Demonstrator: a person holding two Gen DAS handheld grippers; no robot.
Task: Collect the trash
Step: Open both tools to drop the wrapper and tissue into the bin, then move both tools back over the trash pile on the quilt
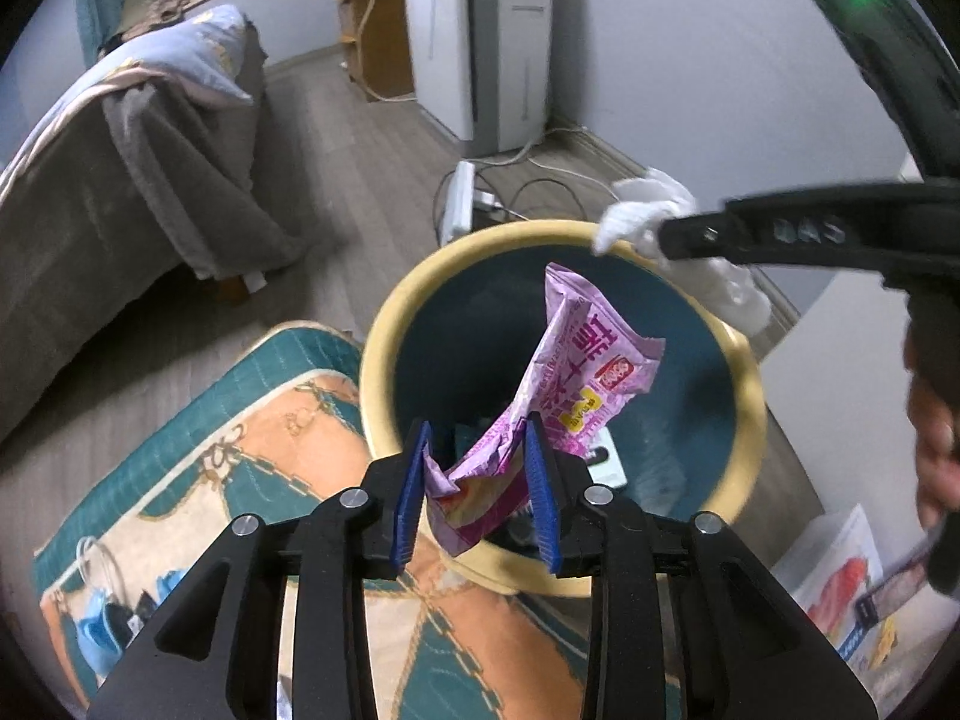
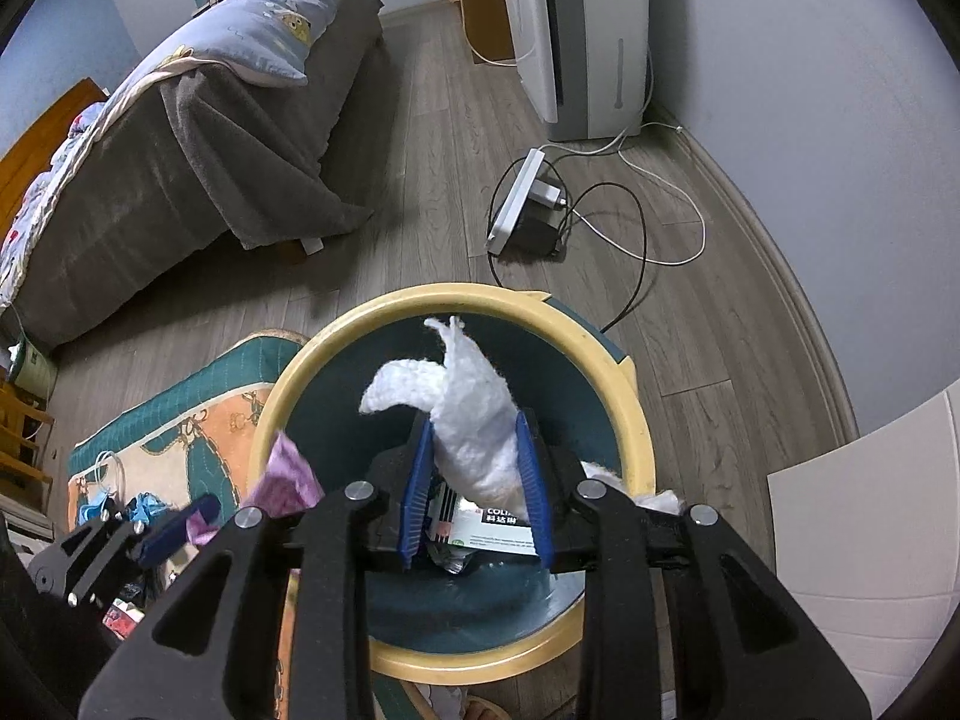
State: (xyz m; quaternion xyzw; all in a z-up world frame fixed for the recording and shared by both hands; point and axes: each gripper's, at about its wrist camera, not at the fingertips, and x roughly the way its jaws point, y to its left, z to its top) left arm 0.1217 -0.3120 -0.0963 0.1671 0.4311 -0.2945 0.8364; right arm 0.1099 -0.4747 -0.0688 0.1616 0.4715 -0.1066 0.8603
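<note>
A round bin with a yellow rim and a teal inside stands on the floor. My left gripper is shut on a crumpled purple snack wrapper, held upright over the bin's near side. My right gripper is shut on a white tissue wad above the bin's opening. In the left wrist view the right gripper and tissue reach in over the far rim. In the right wrist view the left gripper and wrapper show at the lower left. A white printed box lies in the bin.
A bed under a grey blanket fills the left. A patterned teal and orange rug lies beside the bin. A power strip with cables sits on the wood floor behind it, near a white appliance. A hand is at the right edge.
</note>
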